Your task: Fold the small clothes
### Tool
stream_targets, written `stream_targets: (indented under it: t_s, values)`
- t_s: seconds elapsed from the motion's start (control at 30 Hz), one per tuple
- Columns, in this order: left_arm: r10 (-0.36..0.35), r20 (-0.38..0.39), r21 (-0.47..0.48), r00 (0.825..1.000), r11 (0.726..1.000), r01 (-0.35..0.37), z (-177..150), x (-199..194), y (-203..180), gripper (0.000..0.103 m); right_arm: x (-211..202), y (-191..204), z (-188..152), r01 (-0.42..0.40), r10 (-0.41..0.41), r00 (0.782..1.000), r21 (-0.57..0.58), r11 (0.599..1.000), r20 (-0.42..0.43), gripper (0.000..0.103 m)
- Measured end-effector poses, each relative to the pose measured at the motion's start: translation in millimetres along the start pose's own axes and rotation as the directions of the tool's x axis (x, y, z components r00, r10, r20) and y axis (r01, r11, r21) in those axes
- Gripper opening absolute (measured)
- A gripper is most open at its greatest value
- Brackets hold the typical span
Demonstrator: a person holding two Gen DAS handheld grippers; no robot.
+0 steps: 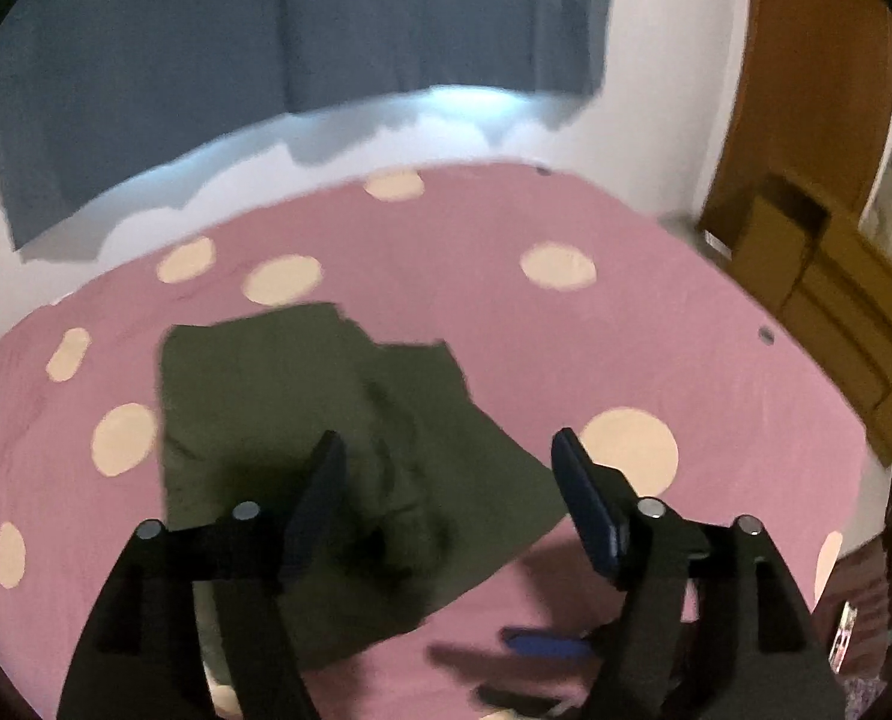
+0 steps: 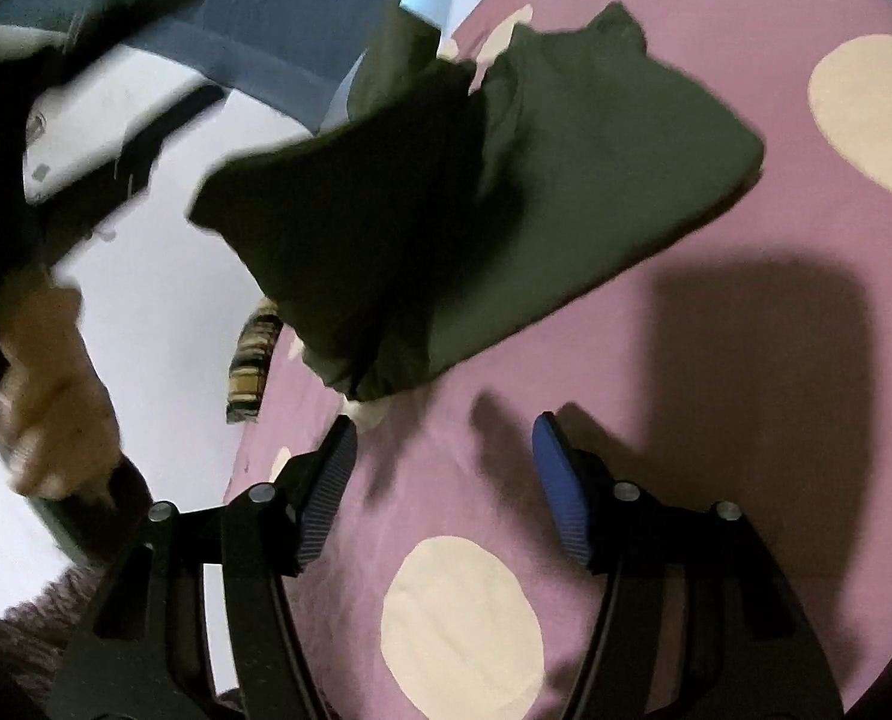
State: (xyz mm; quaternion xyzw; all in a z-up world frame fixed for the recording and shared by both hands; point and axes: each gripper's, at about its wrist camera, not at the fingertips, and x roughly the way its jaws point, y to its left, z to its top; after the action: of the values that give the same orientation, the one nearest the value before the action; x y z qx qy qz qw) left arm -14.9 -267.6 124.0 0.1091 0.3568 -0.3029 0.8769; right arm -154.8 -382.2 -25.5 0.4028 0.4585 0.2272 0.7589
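A dark olive-green garment [image 1: 326, 432] lies partly folded and rumpled on a pink bedsheet with cream dots [image 1: 506, 324]. My left gripper [image 1: 446, 450] is open and hovers above the garment's right part, holding nothing. In the right wrist view the same garment [image 2: 506, 210] lies ahead, with one part raised or folded over at the left. My right gripper [image 2: 443, 429] is open and empty, just short of the garment's near edge, above the sheet [image 2: 716, 390].
A blue curtain [image 1: 266, 60] hangs on the white wall behind the bed. Cardboard boxes [image 1: 806, 276] and a wooden door [image 1: 818, 78] stand at the right. A striped cloth [image 2: 254, 360] lies at the bed's left edge. A blue-padded gripper finger [image 1: 542, 645] shows below the left gripper.
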Motion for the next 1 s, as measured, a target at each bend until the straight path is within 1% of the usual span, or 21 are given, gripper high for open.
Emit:
stream_targets:
  t_s: [0.07, 0.17, 0.23, 0.3, 0.4, 0.43, 0.5, 0.53, 0.57, 0.6, 0.67, 0.77, 0.8, 0.83, 0.87, 0.9, 0.93, 1.0]
  values:
    - [0.022, 0.044, -0.04, 0.999, 0.999, -0.021, -10, -16, 25, 0.073, -8, -1, 5, -0.016, 0.016, 1.0, 0.013, 1.0, 0.022, 0.063]
    - [0.085, 0.098, -0.111, 0.992, 0.991, -0.074, -38, -36, 73, 0.075, -20, 0, 15, -0.04, 0.039, 0.998, 0.022, 0.999, 0.057, 0.067]
    - [0.112, 0.106, -0.141, 0.988, 0.985, -0.097, -57, -41, 94, 0.075, -26, 0, 25, -0.054, 0.052, 0.996, 0.032, 0.998, 0.073, 0.071]
    - [0.139, 0.096, -0.164, 0.986, 0.979, -0.122, -80, -43, 112, 0.075, -27, 3, 38, -0.071, 0.067, 0.994, 0.045, 0.996, 0.086, 0.072]
    - [0.154, 0.065, -0.169, 0.986, 0.975, -0.142, -112, -42, 124, 0.075, -19, 9, 65, -0.1, 0.095, 0.992, 0.047, 0.994, 0.087, 0.075]
    - [0.15, 0.06, -0.169, 0.987, 0.976, -0.138, -120, -41, 126, 0.075, -12, 11, 80, -0.119, 0.114, 0.99, 0.052, 0.992, 0.079, 0.075]
    - [0.149, 0.044, -0.168, 0.988, 0.976, -0.139, -138, -37, 127, 0.075, 5, 15, 95, -0.131, 0.126, 0.99, 0.078, 0.988, 0.065, 0.075]
    - [0.149, 0.037, -0.158, 0.988, 0.977, -0.142, -144, -33, 125, 0.075, 17, 18, 108, -0.152, 0.148, 0.988, 0.087, 0.985, 0.043, 0.076]
    - [0.152, 0.032, -0.153, 0.988, 0.978, -0.145, -149, -33, 123, 0.075, 15, 18, 119, -0.157, 0.157, 0.988, 0.089, 0.983, 0.013, 0.076]
    - [0.158, 0.022, -0.148, 0.987, 0.977, -0.153, -153, -28, 123, 0.075, 27, 19, 129, -0.135, 0.137, 0.99, 0.094, 0.986, -0.019, 0.076]
    - [0.161, 0.007, -0.155, 0.987, 0.975, -0.158, -159, -23, 124, 0.075, 39, 22, 145, -0.087, 0.091, 0.994, 0.081, 0.993, -0.054, 0.076]
    - [0.165, -0.011, -0.186, 0.986, 0.969, -0.164, -163, -14, 129, 0.075, 62, 21, 161, -0.01, 0.018, 0.993, 0.063, 0.998, -0.113, 0.075]
    - [0.171, -0.014, -0.192, 0.985, 0.966, -0.171, -166, -13, 130, 0.075, 70, 20, 163, -0.007, 0.015, 0.991, 0.063, 0.998, -0.132, 0.064]
    - [0.175, -0.018, -0.202, 0.984, 0.964, -0.175, -167, -11, 132, 0.075, 77, 21, 163, -0.009, 0.018, 0.989, 0.059, 0.998, -0.149, 0.034]
    - [0.176, -0.03, -0.215, 0.984, 0.96, -0.178, -168, -6, 134, 0.075, 84, 22, 164, 0.015, -0.006, 0.985, 0.049, 0.999, -0.172, 0.021]
    - [0.175, -0.04, -0.224, 0.984, 0.958, -0.18, -171, -4, 137, 0.075, 88, 24, 165, 0.029, -0.021, 0.983, 0.041, 0.999, -0.18, 0.012]
    - [0.173, -0.048, -0.232, 0.984, 0.956, -0.179, -171, 1, 141, 0.075, 90, 27, 166, 0.038, -0.033, 0.983, 0.024, 0.999, -0.181, 0.009]
    - [0.167, -0.05, -0.246, 0.985, 0.954, -0.174, -172, 4, 143, 0.075, 83, 36, 165, 0.05, -0.052, 0.984, -0.014, 0.999, -0.168, 0.006]
